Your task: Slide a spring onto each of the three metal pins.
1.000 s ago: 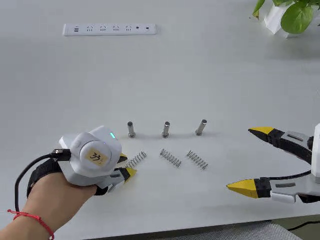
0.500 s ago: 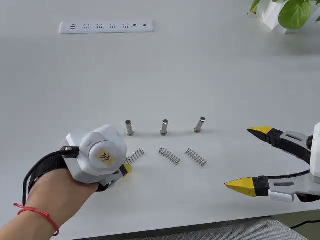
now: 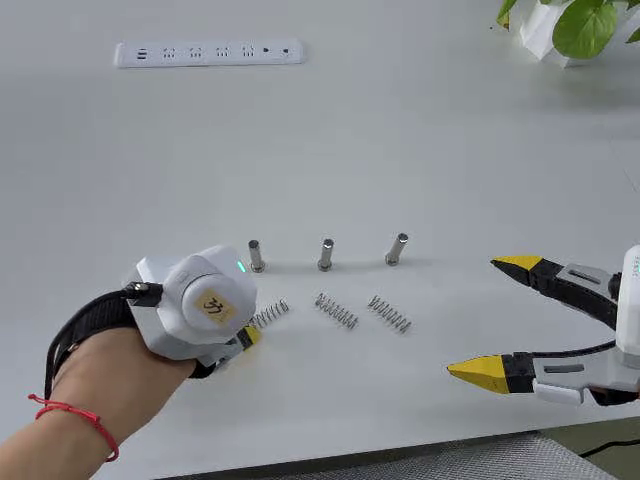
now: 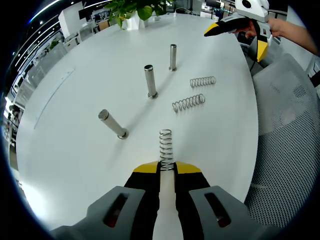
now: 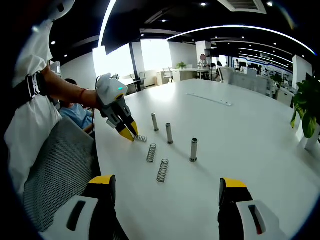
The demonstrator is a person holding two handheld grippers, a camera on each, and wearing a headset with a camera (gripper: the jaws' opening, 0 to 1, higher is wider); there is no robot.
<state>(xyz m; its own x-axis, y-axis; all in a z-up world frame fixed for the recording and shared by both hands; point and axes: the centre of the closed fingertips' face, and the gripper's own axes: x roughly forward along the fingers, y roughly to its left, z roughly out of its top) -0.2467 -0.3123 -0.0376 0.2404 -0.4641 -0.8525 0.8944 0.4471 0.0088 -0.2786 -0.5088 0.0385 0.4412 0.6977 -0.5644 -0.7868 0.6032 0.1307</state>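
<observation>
Three short metal pins stand in a row: left pin [image 3: 256,256], middle pin [image 3: 326,254], right pin [image 3: 397,249]. In front of them lie three springs. My left gripper [image 3: 246,336] is shut on the near end of the left spring [image 3: 271,315]; in the left gripper view that spring [image 4: 166,146] sticks out from between the yellow tips [image 4: 166,166], beside the left pin [image 4: 113,124]. The middle spring [image 3: 337,311] and right spring [image 3: 389,314] lie loose. My right gripper [image 3: 493,318] hovers open at the right, holding nothing, its tips [image 5: 166,184] wide apart.
A white power strip [image 3: 208,52] lies at the table's far side, and a potted plant [image 3: 575,25] stands at the far right corner. The table's near edge runs just below both grippers, with a mesh chair [image 4: 285,130] beyond it.
The left gripper's jaws were apart at the left spring a second ago; now they have shut on its near end. The right gripper has stayed open in place.
</observation>
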